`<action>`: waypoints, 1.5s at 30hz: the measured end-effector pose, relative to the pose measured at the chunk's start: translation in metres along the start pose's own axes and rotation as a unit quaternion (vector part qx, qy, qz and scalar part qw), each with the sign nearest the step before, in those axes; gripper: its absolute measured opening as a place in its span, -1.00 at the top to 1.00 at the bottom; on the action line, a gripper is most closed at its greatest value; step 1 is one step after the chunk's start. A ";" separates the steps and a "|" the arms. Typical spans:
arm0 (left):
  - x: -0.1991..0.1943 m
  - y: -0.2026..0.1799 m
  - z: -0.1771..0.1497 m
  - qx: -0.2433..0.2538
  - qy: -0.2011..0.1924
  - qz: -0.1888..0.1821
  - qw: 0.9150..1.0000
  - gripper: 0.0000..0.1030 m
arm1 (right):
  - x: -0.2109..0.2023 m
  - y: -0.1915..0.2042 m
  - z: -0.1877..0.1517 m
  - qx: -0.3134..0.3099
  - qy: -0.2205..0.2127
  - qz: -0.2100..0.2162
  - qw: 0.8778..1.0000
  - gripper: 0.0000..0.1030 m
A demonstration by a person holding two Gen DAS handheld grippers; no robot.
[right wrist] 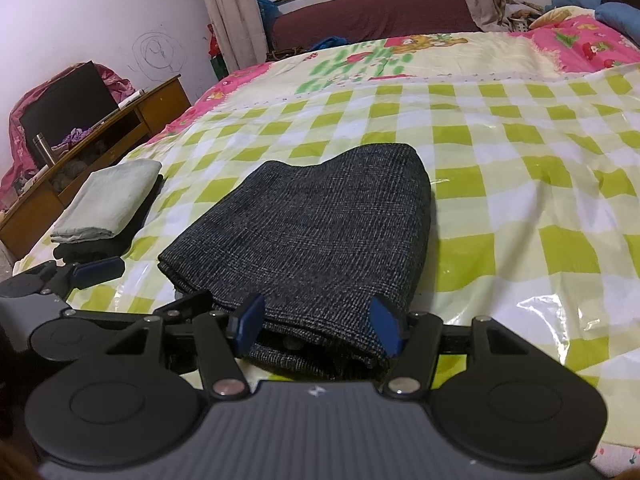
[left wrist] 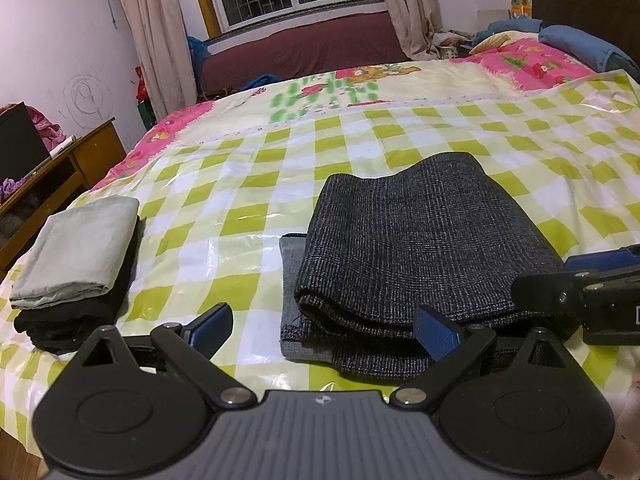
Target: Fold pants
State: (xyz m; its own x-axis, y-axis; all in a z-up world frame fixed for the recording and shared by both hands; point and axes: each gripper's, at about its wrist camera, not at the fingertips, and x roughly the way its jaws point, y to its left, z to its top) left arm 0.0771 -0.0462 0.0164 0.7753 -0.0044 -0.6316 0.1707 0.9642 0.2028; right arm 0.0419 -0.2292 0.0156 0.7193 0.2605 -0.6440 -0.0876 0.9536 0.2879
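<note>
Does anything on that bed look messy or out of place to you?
Only slightly. The folded dark pants are uneven: a lighter grey layer sticks out past the top fold at the near left corner. The folded pile to the left looks tidy. Both claws, left and right, are open.

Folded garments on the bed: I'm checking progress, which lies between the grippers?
The dark tweed pants; the pale green piece and black one are stacked off left.

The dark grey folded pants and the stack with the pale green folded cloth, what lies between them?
Only bare green-and-white checkered plastic sheet, in both views.
</note>
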 end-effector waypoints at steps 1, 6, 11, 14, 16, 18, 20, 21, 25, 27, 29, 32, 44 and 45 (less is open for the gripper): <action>0.001 0.000 0.001 0.000 0.001 0.000 1.000 -1.00 | 0.000 0.000 0.000 0.000 0.000 0.000 1.000 -0.16; 0.008 0.000 0.001 0.000 0.004 -0.001 1.000 -1.00 | 0.004 0.000 0.003 0.000 0.001 -0.001 1.000 -0.16; 0.014 0.001 0.001 -0.001 0.008 -0.002 1.000 -1.00 | 0.014 -0.002 0.008 0.001 0.001 -0.004 1.000 -0.19; 0.016 0.002 0.002 -0.002 0.010 -0.004 1.000 -1.00 | 0.018 -0.004 0.011 0.001 0.001 -0.005 1.000 -0.21; 0.018 0.003 0.002 -0.002 0.010 -0.005 1.000 -1.00 | 0.019 -0.004 0.012 0.000 0.001 -0.005 1.000 -0.22; 0.018 0.003 0.002 -0.002 0.010 -0.004 1.000 -1.00 | 0.020 -0.004 0.012 -0.001 0.000 -0.007 1.000 -0.22; 0.019 0.003 0.003 -0.003 0.010 -0.006 1.000 -1.00 | 0.022 -0.004 0.013 -0.002 0.000 -0.010 1.000 -0.22; 0.020 0.003 0.004 -0.004 0.010 -0.006 1.000 -1.00 | 0.023 -0.004 0.014 -0.003 0.001 -0.010 1.000 -0.22; 0.024 0.004 0.005 -0.006 0.011 -0.008 1.000 -1.00 | 0.026 -0.004 0.015 -0.005 0.001 -0.013 1.000 -0.22; 0.026 0.005 0.005 -0.006 0.011 -0.009 1.000 -1.00 | 0.027 -0.004 0.016 -0.004 0.002 -0.013 1.000 -0.22; 0.027 0.005 0.006 -0.007 0.012 -0.010 1.000 -1.00 | 0.028 -0.004 0.017 -0.004 0.002 -0.014 1.000 -0.22; 0.029 0.006 0.006 -0.008 0.012 -0.011 1.000 -1.00 | 0.029 -0.004 0.017 -0.004 0.001 -0.014 1.000 -0.22; 0.034 0.009 0.007 -0.011 0.013 -0.013 1.000 -1.00 | 0.031 -0.005 0.019 -0.004 0.001 -0.014 1.000 -0.22; 0.034 0.009 0.007 -0.012 0.013 -0.014 1.000 -1.00 | 0.031 -0.006 0.019 -0.003 0.001 -0.014 1.000 -0.22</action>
State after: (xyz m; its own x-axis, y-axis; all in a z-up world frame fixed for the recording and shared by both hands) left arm 0.1097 -0.0396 0.0019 0.7540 -0.0241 -0.6564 0.1770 0.9698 0.1677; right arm 0.0772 -0.2293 0.0074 0.7207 0.2337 -0.6527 -0.0715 0.9615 0.2653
